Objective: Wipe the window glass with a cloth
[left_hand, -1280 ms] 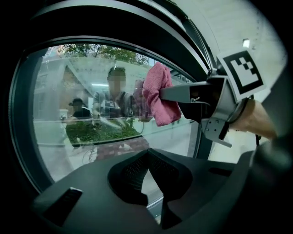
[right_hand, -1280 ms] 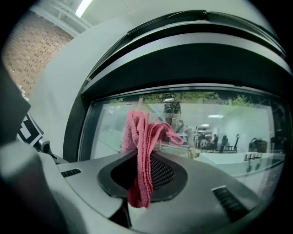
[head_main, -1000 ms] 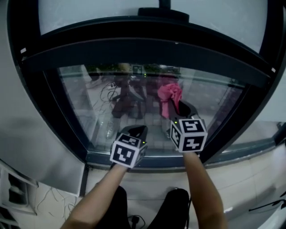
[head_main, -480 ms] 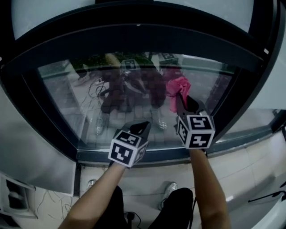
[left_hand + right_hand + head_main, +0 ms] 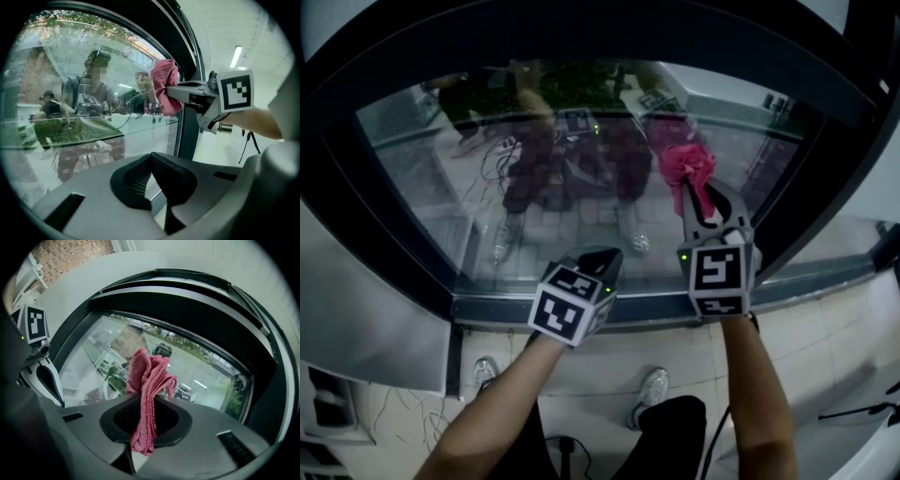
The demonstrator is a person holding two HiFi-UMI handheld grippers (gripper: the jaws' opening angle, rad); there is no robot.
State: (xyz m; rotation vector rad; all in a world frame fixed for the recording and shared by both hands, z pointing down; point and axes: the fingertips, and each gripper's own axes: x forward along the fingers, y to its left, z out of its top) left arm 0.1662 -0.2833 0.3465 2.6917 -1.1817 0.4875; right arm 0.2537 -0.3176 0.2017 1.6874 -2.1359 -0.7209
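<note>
**Right gripper** (image 5: 143,408): the jaws are clamping a pink cloth (image 5: 149,373) by its lower folds. Most of the fabric is bunching loose above and ahead of the pads, and a short tail is hanging below them.

**Cloth, handling:** judged light, soft and limp, with a towelling pile. It is offering no stiffness of its own, so any wiping pressure is coming from the jaws behind it. A hold close under the wad, as here, is suiting it; a hold at one corner would probably be letting it flop.

**Window glass** (image 5: 534,206): lying straight ahead of the right fingertips. The wad is sitting at or just off the pane, and contact cannot be confirmed. Judged hard, smooth and easily scratched by bare jaw tips.

**Left gripper** (image 5: 151,164): the jaws are meeting at the tips and holding nothing. It is hanging lower than and left of the right one, near the dark lower frame (image 5: 628,307).
</note>
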